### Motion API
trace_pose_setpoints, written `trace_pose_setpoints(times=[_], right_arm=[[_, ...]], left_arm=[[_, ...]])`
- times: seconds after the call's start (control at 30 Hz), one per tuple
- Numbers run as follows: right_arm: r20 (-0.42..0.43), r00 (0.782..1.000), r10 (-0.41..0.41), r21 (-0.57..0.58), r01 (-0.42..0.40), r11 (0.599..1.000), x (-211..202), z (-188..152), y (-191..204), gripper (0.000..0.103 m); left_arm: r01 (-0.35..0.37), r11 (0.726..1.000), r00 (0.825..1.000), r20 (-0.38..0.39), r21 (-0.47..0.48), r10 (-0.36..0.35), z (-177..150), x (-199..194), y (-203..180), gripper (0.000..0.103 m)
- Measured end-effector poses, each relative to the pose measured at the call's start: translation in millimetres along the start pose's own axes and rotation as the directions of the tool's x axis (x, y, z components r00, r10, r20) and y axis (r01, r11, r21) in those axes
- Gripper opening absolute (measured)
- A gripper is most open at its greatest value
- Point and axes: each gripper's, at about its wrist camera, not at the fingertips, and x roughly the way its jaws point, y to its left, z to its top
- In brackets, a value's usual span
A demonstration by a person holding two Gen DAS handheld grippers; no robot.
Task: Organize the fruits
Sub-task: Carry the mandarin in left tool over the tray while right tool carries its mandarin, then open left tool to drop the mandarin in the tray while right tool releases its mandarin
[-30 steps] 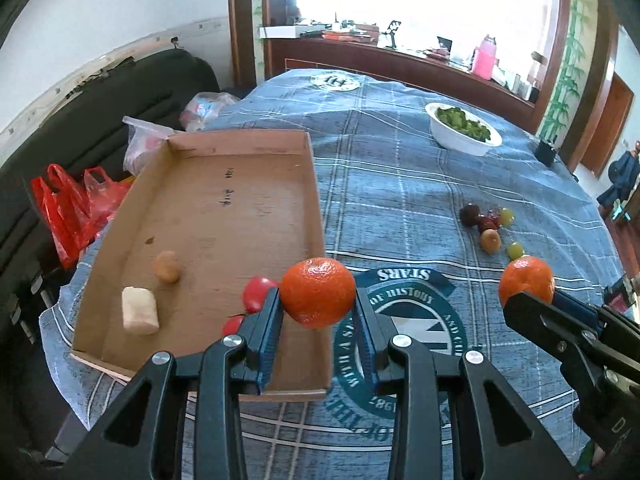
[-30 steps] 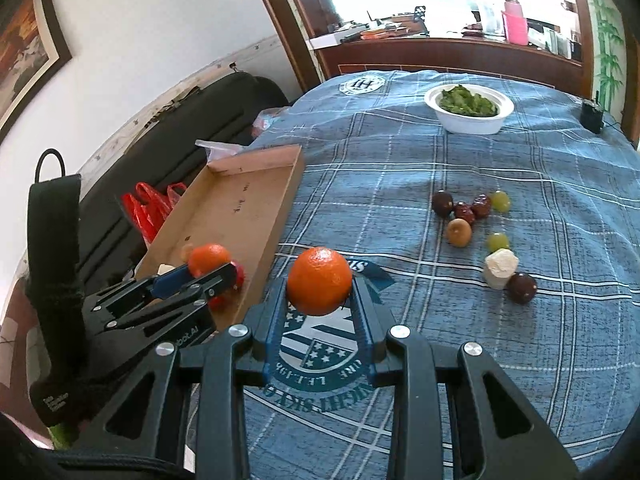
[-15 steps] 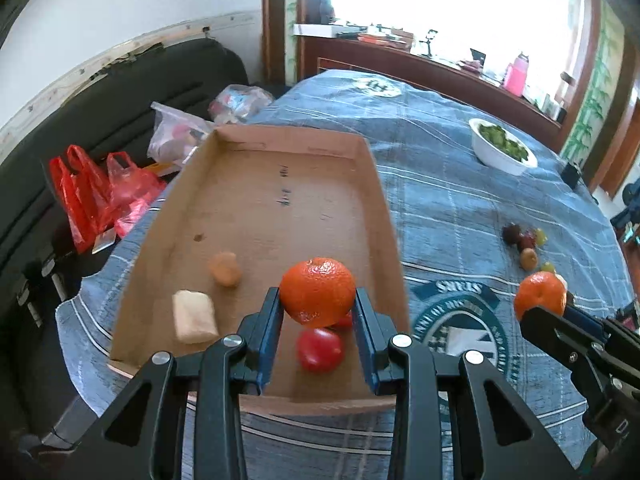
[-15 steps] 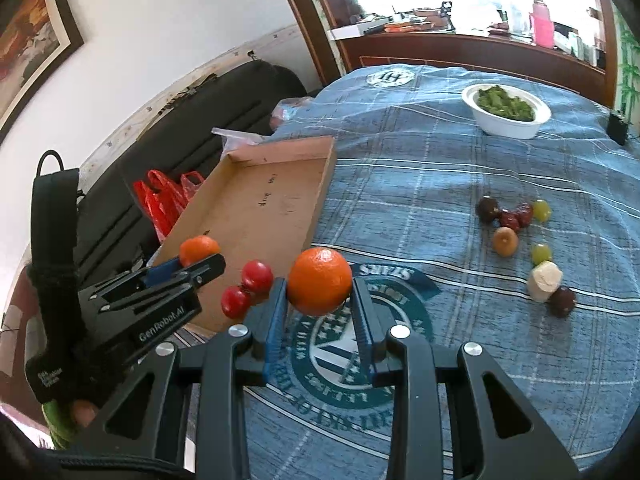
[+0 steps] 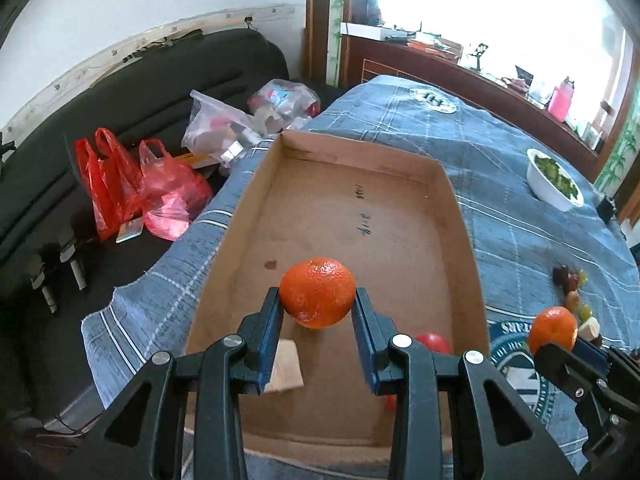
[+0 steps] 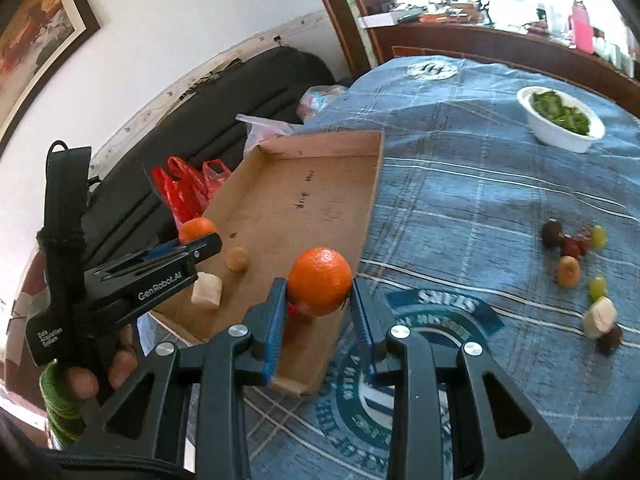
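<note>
Left tongs (image 5: pixel 318 308) pinching a mandarin (image 5: pixel 317 293), held above the floor of the cardboard tray (image 5: pixel 360 216). Right tongs (image 6: pixel 320 292) clamped on an orange (image 6: pixel 319 281), poised over the tray's near right corner. In the tray: pale banana piece (image 6: pixel 206 290), small tan fruit (image 6: pixel 237 259), and red tomatoes (image 5: pixel 432 342) partly hidden behind the left tongs. Loose on the blue checked cloth (image 6: pixel 460 184) of the table, well apart from the tray: cluster of dark, red, tan and green small fruits (image 6: pixel 572 248), plus a second pale banana piece (image 6: pixel 599 317) touching a dark fruit (image 6: pixel 610 340). White bowl of greens (image 6: pixel 560 118) at the far side. Red plastic bags (image 5: pixel 132 184) and clear bags (image 5: pixel 224 128) on the black sofa (image 5: pixel 120 96) beside the table. Hand (image 6: pixel 100 372) gripping the left tool's handle.
</note>
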Motion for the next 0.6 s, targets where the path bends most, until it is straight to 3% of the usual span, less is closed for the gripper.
trace_pose_setpoints(times=[0.6], right_arm=[[-0.115,0.993,0.016,-0.067,-0.024,0.997,83,26,17,0.034]], left_arm=[[-0.082,0.997,0.991,-0.106,0.011,0.083,26,57,0,0.034]])
